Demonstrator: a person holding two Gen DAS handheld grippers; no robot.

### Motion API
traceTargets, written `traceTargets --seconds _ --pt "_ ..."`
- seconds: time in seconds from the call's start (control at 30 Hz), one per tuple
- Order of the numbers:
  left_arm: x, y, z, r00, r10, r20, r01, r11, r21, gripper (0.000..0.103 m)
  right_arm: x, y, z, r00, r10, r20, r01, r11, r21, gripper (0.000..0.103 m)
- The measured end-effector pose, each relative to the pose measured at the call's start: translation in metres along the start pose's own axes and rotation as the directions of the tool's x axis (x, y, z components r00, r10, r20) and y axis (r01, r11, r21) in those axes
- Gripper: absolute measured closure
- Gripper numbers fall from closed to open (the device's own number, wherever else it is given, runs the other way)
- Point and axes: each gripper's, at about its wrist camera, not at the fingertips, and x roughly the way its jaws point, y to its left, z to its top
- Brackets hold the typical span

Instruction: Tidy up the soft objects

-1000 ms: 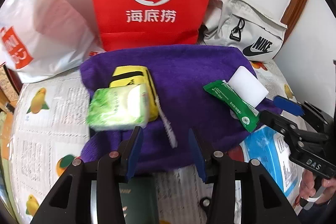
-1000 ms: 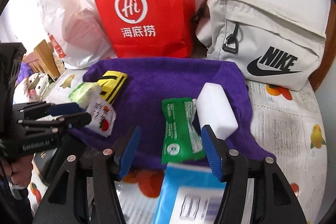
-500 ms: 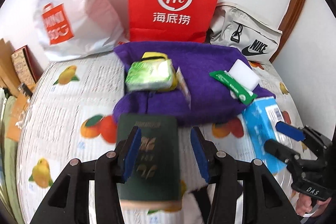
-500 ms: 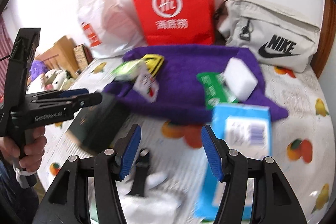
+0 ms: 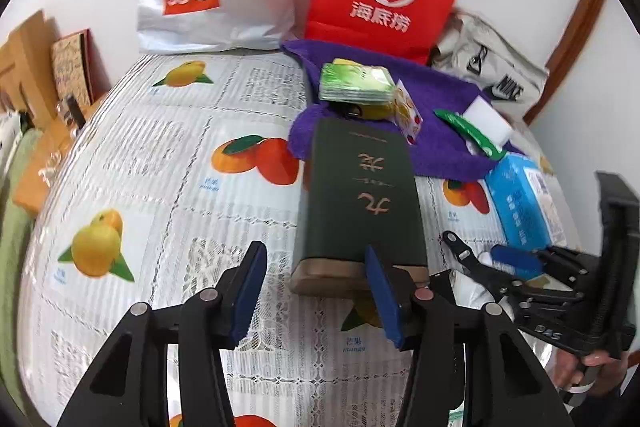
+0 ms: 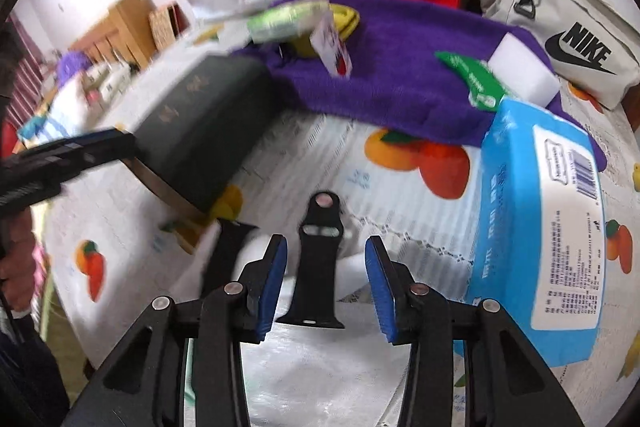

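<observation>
The black strap (image 6: pixel 320 263) lies on the counter (image 5: pixel 168 163) directly ahead of the right gripper (image 6: pixel 326 283), between its two blue pads, with a second black strap piece (image 6: pixel 226 259) just to its left. Its long axis runs away from the camera, in line with the way the gripper points — so the jaws straddle its width rather than its length. Those jaws have just been closing and stand fairly narrow, but the pads do not press on the strap; gaps show on both sides. The left gripper (image 5: pixel 316 291) is half open and has just been opening, with bare tablecloth between its pads; the dark green box (image 5: pixel 360 195) lies just off its right pad. The right hand is plainly nearer — judging by this, it is the one about to pinch the strap.
</observation>
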Motion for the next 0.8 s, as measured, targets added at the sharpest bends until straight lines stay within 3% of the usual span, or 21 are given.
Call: traceTargets --seconds 0.27,0.33,0.57,0.63,0.8 --pt "-0.009 0.009 -0.006 0.999 -0.045 0.010 0.045 0.999 -0.008 0.053 0.017 0.010 0.001 0.997 -0.062 -0.045 0.059 0.997 -0.055 0.063" --pt "-0.007 0.014 -0.008 0.999 -0.033 -0.005 0.033 0.999 -0.024 0.053 0.017 0.011 0.003 0.995 -0.095 -0.037 0.092 0.992 -0.081 0.083" --pt "-0.017 0.017 -0.018 1.000 -0.028 0.000 0.028 0.999 -0.018 0.053 -0.002 -0.001 0.005 0.999 -0.045 0.023 0.045 0.999 -0.017 0.088" --pt "-0.018 0.014 -0.021 1.000 -0.024 -0.003 0.024 1.000 -0.007 0.053 -0.010 -0.001 0.003 0.999 -0.026 0.047 0.026 1.000 0.001 0.097" --pt "-0.018 0.005 -0.031 0.999 -0.033 -0.022 0.033 0.999 0.009 0.053 -0.015 0.002 -0.001 0.997 -0.024 0.072 0.023 1.000 0.009 0.098"
